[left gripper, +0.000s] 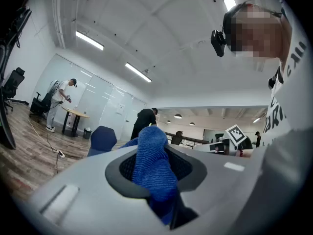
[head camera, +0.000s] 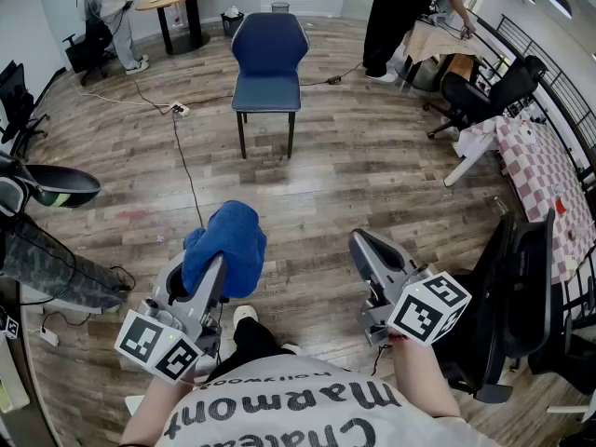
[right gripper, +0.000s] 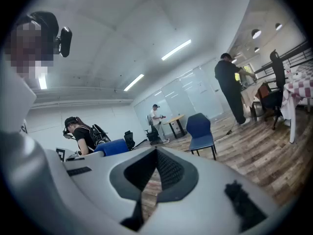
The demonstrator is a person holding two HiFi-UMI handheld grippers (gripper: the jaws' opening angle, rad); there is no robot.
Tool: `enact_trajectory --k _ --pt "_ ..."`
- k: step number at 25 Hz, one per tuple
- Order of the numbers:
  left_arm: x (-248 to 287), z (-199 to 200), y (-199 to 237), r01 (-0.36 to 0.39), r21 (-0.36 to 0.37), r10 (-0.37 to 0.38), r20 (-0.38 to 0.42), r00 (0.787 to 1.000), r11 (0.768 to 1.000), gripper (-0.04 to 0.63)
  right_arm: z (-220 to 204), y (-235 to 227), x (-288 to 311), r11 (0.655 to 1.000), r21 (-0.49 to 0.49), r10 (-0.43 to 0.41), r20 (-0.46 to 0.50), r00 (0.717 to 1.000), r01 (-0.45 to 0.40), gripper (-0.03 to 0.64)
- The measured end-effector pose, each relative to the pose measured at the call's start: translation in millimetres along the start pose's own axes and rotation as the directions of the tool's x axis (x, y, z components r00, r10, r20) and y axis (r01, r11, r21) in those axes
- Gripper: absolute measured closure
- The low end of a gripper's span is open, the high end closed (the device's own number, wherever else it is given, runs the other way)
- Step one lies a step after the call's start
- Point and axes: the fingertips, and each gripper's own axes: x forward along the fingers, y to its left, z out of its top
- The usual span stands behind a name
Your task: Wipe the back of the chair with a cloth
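The blue chair [head camera: 268,59] stands far ahead on the wood floor, its seat facing me and its backrest behind. It shows small in the left gripper view [left gripper: 102,139] and the right gripper view [right gripper: 200,129]. A blue cloth [head camera: 226,244] bunches over the tips of my left gripper [head camera: 217,261], which is shut on it; in the left gripper view the cloth [left gripper: 154,168] fills the gap between the jaws. My right gripper [head camera: 358,239] is held low beside it, its jaws shut with nothing in them [right gripper: 156,152]. Both grippers are well short of the chair.
A black cable [head camera: 182,156] runs across the floor left of the chair. A black office chair [head camera: 517,296] is close at my right, and a checkered table [head camera: 540,170] stands beyond it. People stand at the back left [head camera: 114,12] and back right [head camera: 400,17].
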Motion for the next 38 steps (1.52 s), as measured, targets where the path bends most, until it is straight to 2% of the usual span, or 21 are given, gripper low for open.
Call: enact_trajectory --k 9,17,22,25,28,33,38 --pt "7.6 4.1 26.5 -0.015 -0.005 0.015 0.006 1.0 1.0 0.503 -1.1 -4.7 26.1 1.0 0.008 -0.003 -0.012 1.0 0.003 0.603" --pt "30.1 32.4 90.1 -0.027 -0.024 0.029 0.064 0.998 0.999 0.503 18.6 -11.8 78.2 0.999 0.037 -0.004 0.019 1.0 0.003 0.603" --pt "55.4 55.0 130.1 -0.002 0.01 0.001 0.042 0.999 1.0 0.503 44.6 -12.0 123.5 0.999 0.05 -0.01 0.057 0.998 0.007 0.603" --pt "66.9 65.2 154.8 0.019 0.014 -0.02 0.04 0.999 1.0 0.503 50.6 -8.8 153.7 1.0 0.022 -0.02 0.057 0.998 0.019 0.603" --pt "73.9 75.8 177.5 0.042 0.014 -0.043 0.056 0.997 0.999 0.503 52.5 -6.5 180.6 1.0 0.006 -0.031 0.062 0.998 0.03 0.603" --pt "81.5 89.4 205.7 0.073 0.015 -0.074 0.079 0.994 0.997 0.505 57.0 -1.4 220.2 0.999 0.045 -0.011 0.083 0.997 0.007 0.603" --pt "88.7 96.3 220.5 0.088 0.024 -0.09 0.097 0.991 0.996 0.505 54.2 4.5 254.3 1.0 0.03 0.003 0.055 0.998 -0.005 0.603"
